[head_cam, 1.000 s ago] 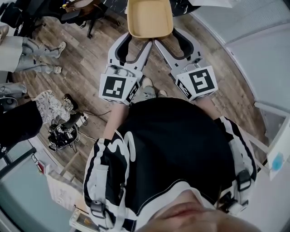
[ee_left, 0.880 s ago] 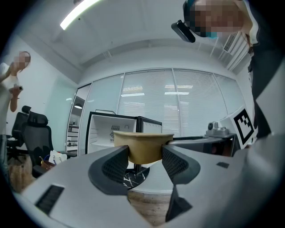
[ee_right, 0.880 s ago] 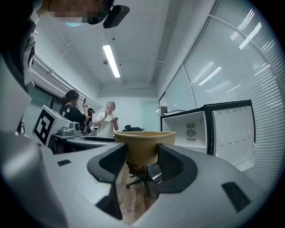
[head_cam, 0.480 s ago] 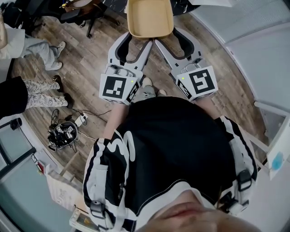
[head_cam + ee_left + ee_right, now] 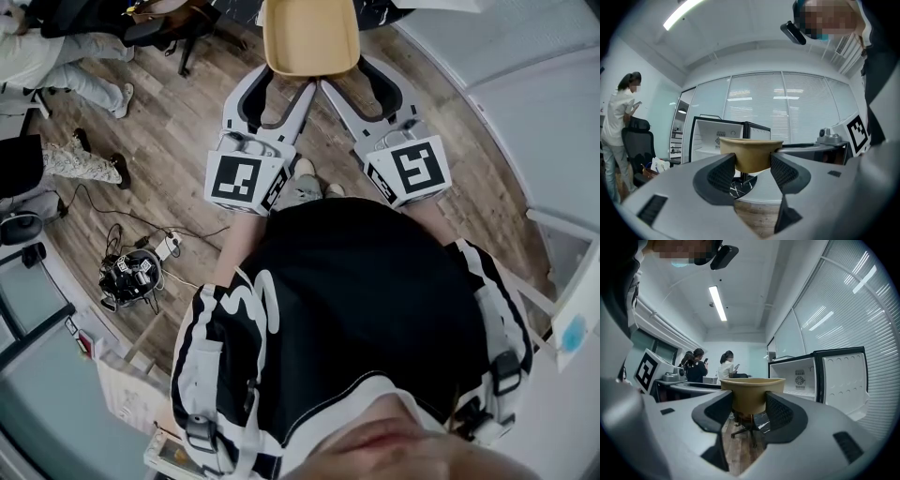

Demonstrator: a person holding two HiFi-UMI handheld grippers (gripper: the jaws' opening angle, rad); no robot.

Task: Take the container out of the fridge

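A tan, empty container (image 5: 310, 37) hangs in the air over the wooden floor, gripped from two sides. My left gripper (image 5: 286, 82) is shut on its left part and my right gripper (image 5: 345, 75) on its right part. In the left gripper view the container (image 5: 751, 154) sits pinched between the dark jaw pads of the left gripper (image 5: 752, 166). The right gripper view shows the same container (image 5: 751, 397) clamped in the right gripper (image 5: 749, 408). A small fridge (image 5: 712, 138) stands open behind it, with a white interior; its fridge door (image 5: 843, 380) is swung wide.
People (image 5: 56, 66) are by office chairs at the upper left, two more people (image 5: 712, 364) stand farther off. A cable bundle and power strip (image 5: 131, 272) lie on the wooden floor (image 5: 178, 122). Glass walls with blinds (image 5: 787, 112) close the right side.
The people at the left of the head view have shifted towards the top left. Both grippers and the container have stayed almost where they were.
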